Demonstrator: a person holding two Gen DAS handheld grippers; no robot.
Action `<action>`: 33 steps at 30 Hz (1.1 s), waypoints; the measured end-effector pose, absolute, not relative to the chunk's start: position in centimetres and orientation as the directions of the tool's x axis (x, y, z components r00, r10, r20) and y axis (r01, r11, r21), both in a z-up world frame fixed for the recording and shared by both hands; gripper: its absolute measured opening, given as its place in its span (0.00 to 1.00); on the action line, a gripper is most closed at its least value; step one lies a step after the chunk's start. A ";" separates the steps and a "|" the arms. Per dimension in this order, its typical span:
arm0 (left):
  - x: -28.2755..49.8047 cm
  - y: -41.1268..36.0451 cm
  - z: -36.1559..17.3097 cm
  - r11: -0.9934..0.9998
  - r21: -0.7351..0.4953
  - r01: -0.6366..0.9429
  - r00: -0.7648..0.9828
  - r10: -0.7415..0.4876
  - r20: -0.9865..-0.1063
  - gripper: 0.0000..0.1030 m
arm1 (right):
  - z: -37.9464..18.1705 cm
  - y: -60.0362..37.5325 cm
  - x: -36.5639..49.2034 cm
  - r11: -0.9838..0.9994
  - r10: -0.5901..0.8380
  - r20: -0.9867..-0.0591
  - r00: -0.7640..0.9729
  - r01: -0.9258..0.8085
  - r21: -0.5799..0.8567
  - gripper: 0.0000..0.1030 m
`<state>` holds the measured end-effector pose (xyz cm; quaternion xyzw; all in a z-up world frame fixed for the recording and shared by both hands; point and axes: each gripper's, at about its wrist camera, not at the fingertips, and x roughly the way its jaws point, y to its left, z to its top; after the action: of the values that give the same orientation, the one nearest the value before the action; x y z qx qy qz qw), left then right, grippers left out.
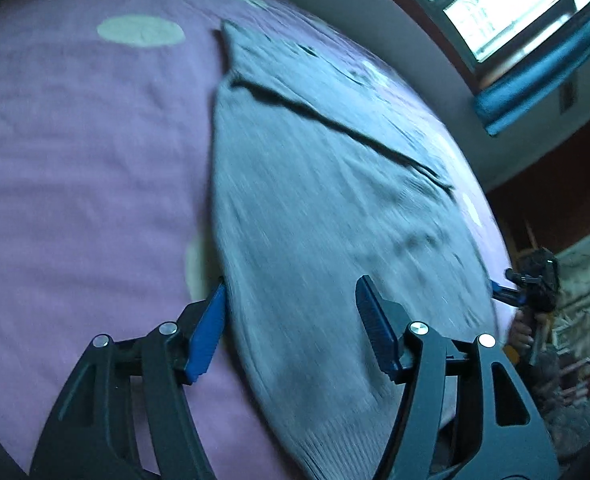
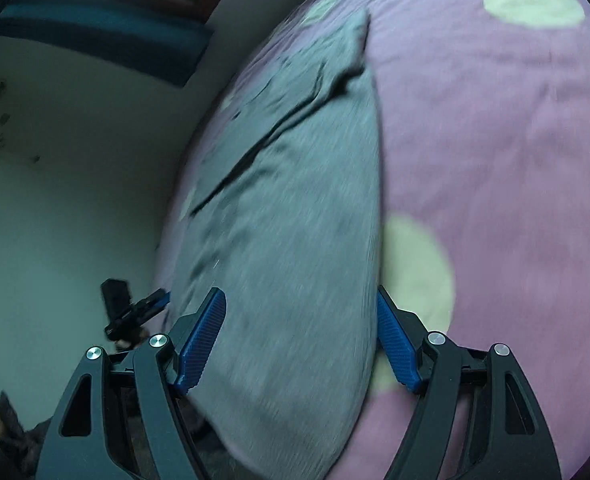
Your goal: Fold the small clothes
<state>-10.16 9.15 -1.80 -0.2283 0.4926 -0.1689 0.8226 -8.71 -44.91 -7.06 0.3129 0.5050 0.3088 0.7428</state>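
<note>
From my feed the grey garment (image 1: 327,216) lies spread flat on the purple spotted bedsheet (image 1: 75,160). My left gripper (image 1: 291,332) and right gripper (image 2: 299,340) both have jaws wide apart over its near end, holding nothing. Pretty blurry though.

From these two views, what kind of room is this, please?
Most likely a bedroom. A grey garment lies spread on a purple sheet with pale dots, which looks like a bed, and a window with a blue blind sits in the wall above it.
</note>
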 end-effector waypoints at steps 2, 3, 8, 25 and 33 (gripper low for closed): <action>-11.9 8.6 -2.0 0.817 -0.574 0.061 0.439 -0.538 -0.720 0.61 | -7.2 -44.6 -10.1 0.596 0.793 -0.550 0.264 -0.148 0.789 0.71; -12.6 8.3 -2.0 0.812 -0.580 0.074 0.433 -0.549 -0.714 0.61 | -7.2 -44.3 -11.0 0.593 0.798 -0.548 0.252 -0.158 0.790 0.71; -14.2 7.1 -2.1 0.791 -0.606 0.087 0.405 -0.584 -0.704 0.61 | -7.4 -43.2 -13.3 0.557 0.828 -0.524 0.200 -0.179 0.811 0.71; -16.7 3.4 -1.8 0.866 -0.477 0.153 0.305 -0.500 -0.810 0.05 | -8.5 -39.5 -14.9 0.630 0.773 -0.625 0.106 -0.231 0.741 0.10; -13.8 6.0 1.1 0.802 -0.581 0.141 0.427 -0.579 -0.695 0.04 | -4.2 -41.5 -11.2 0.562 0.826 -0.514 0.232 -0.272 0.781 0.07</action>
<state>-13.83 5.98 1.09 -0.2243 0.4877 -0.2210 0.8143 -11.23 -41.46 -4.19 0.2805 0.4938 0.3743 0.7331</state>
